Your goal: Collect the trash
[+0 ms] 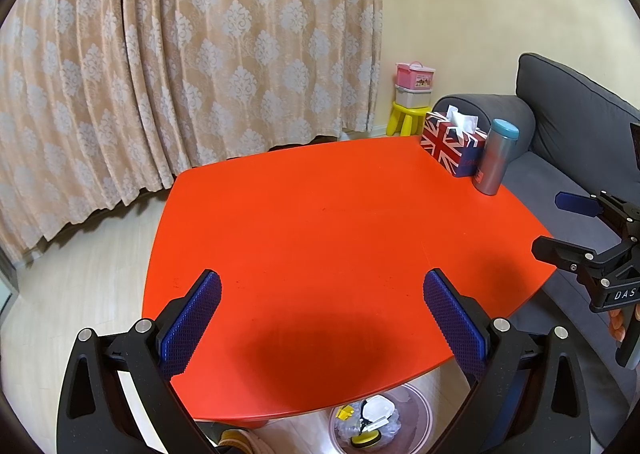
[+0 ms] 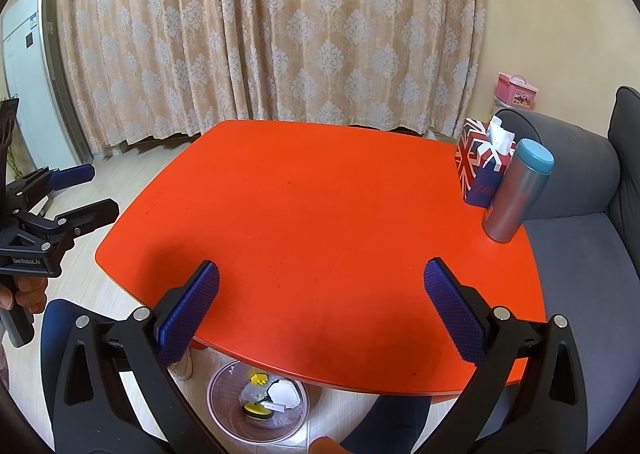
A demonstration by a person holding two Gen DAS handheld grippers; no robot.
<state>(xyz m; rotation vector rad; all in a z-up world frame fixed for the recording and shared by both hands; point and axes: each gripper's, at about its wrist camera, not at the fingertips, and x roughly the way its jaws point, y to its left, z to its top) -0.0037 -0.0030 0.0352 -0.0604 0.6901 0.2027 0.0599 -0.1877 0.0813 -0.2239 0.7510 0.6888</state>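
A pink trash bin (image 1: 416, 408) stands on the floor under the near edge of the red table (image 1: 320, 213). It holds white, yellow and clear scraps. It also shows in the right wrist view (image 2: 224, 414). My left gripper (image 1: 322, 294) is open and empty above the table's near side. My right gripper (image 2: 320, 286) is open and empty above the near side too. Each gripper shows in the other's view: the right one (image 1: 554, 221) at the right edge, the left one (image 2: 102, 191) at the left edge, both open.
A Union Jack tissue box (image 1: 454, 147) and a silver tumbler with a blue lid (image 1: 494, 161) stand at the table's far right corner. A grey sofa (image 1: 580, 121) is to the right. Curtains hang behind. A yellow stool (image 1: 408, 119) carries storage boxes.
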